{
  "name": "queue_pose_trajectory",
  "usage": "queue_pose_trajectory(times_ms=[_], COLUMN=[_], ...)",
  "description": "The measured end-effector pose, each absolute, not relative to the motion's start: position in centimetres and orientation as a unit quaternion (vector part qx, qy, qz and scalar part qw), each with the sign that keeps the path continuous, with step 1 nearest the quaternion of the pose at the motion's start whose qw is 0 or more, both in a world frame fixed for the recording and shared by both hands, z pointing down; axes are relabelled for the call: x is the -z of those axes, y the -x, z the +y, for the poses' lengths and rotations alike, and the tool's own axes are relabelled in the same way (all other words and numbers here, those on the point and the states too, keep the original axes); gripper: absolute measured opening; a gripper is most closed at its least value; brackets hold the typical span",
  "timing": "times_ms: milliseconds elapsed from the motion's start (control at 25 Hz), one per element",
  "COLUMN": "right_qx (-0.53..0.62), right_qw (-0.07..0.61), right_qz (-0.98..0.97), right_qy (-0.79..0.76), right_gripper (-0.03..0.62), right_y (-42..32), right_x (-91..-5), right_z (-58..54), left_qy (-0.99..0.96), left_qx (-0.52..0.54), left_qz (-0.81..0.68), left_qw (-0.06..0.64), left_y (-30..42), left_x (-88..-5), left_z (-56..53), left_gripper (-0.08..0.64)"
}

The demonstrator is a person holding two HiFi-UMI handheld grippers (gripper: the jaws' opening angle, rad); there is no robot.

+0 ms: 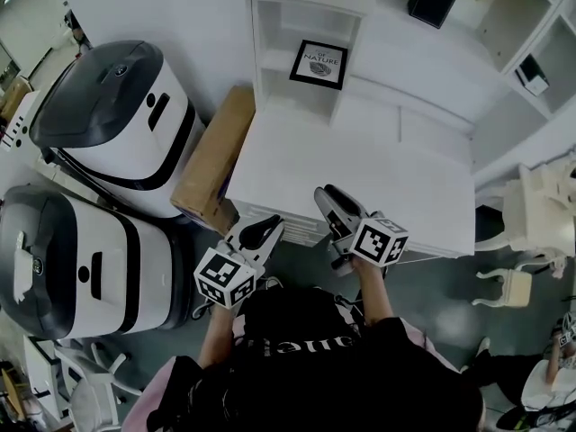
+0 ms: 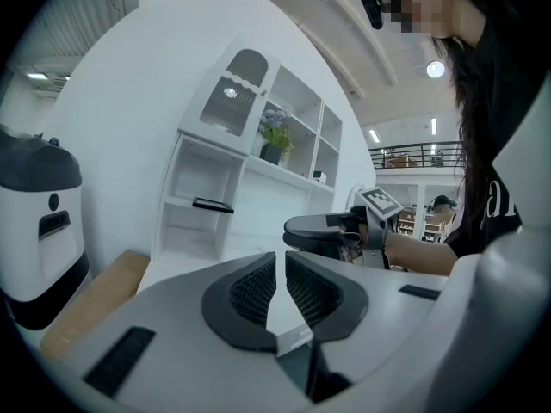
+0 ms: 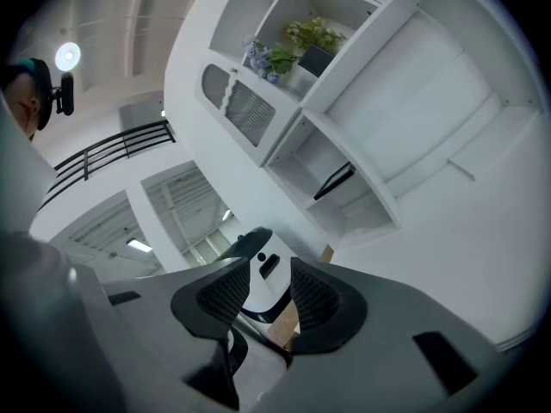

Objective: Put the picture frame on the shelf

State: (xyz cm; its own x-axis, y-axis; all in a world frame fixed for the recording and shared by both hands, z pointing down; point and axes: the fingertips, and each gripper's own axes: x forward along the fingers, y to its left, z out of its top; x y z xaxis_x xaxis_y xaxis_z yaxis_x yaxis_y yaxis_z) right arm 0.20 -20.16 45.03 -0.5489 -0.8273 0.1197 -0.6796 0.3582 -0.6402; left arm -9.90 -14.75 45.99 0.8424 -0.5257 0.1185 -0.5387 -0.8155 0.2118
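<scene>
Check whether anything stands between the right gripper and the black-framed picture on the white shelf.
Nothing visible does. The black-framed picture lies flat in the white shelf unit's open compartment, and only the white tabletop stretches between it and the right gripper.

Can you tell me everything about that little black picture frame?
The picture frame is a thin square with a smooth-looking black border. Inside is a white picture with the word NATURE and a small dark drawing under it. It lies flat, face up, on a white shelf, turned a little askew. Only the shelf touches it.
</scene>
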Motion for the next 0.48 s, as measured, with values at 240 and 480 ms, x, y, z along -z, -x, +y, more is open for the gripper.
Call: queue_pose_trajectory(times_ms=[240,480], right_qx=[0.31,0.281], right_qw=[0.085,0.062], right_qz=[0.826,0.833], right_qy=[0.464,0.473], right_gripper=[0.159,0.147], right_y=[-1.7,-4.7], right_x=[-44.9,-44.5], right_z=[-18.4,-15.9], left_qy=[-0.95,-0.951], left_qx=[-0.019,-0.018], left_qz=[-0.284,-0.279], left_qw=[0.129,0.129], left_y=[7.8,4.3], left_x=[-45.4,-44.9], left_z=[-14.8,-13.6], left_gripper=[0.044,0.044])
